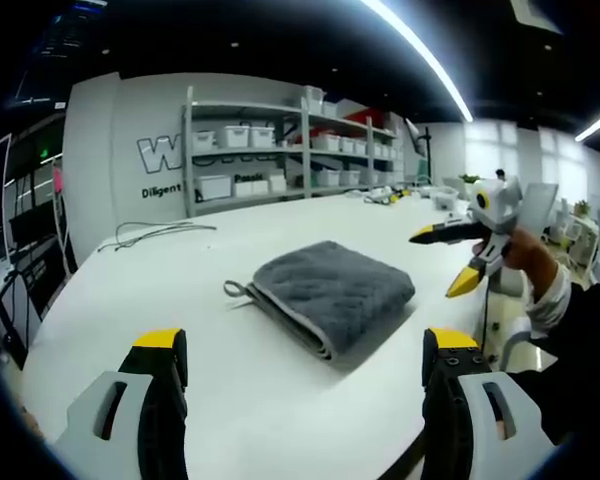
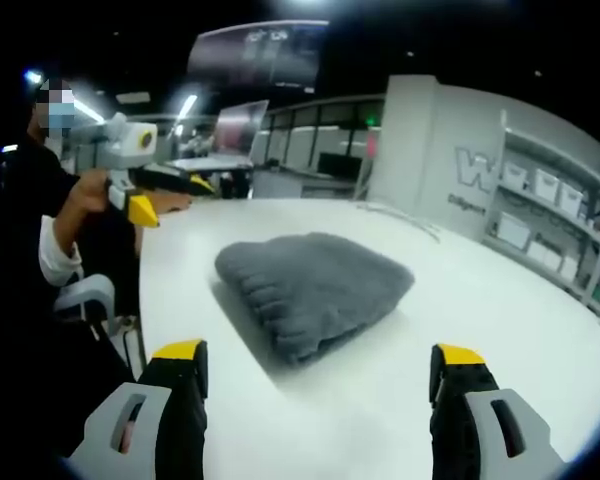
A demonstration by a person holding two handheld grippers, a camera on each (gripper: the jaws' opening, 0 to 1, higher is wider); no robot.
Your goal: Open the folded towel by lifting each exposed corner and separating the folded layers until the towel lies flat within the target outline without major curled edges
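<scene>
Yellow-tipped jaws of the left gripper (image 1: 305, 345) are standing wide apart over the white table (image 1: 180, 290), gripping nothing. Beyond them the folded grey towel (image 1: 330, 292) is lying mid-table, its hanging loop (image 1: 237, 291) poking out at one corner — a detail the left gripper view is catching. The right gripper (image 2: 315, 360) is spread wide and empty too, facing the towel's (image 2: 315, 285) folded edge; shelving with white bins (image 1: 280, 150) is standing behind.
</scene>
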